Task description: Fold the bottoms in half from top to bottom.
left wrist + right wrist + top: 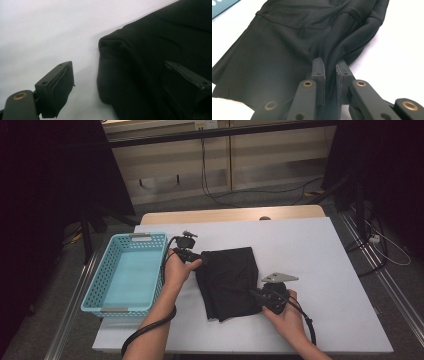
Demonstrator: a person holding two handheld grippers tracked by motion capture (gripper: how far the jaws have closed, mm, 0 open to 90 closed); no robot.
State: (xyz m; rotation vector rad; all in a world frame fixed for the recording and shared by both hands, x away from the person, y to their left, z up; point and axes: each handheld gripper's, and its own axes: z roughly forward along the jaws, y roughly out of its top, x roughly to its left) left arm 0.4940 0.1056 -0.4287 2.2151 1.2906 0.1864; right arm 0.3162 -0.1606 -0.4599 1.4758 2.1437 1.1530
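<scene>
A black garment (227, 280) lies folded on the white table (325, 255), near the middle. My left gripper (202, 257) is at the garment's far left corner. In the left gripper view that gripper (117, 66) is open: one jaw stands over bare table and the other over the black cloth (150, 50), with the corner fold between them. My right gripper (255, 295) is at the garment's near right edge. In the right gripper view it (329, 63) is shut on a pinched ridge of the cloth (287, 45).
A light blue plastic basket (95, 285) stands at the table's left edge, close to my left hand; its corner (222, 7) appears in the right gripper view. The right half of the table is bare white surface. Cables trail from both grippers toward the near edge.
</scene>
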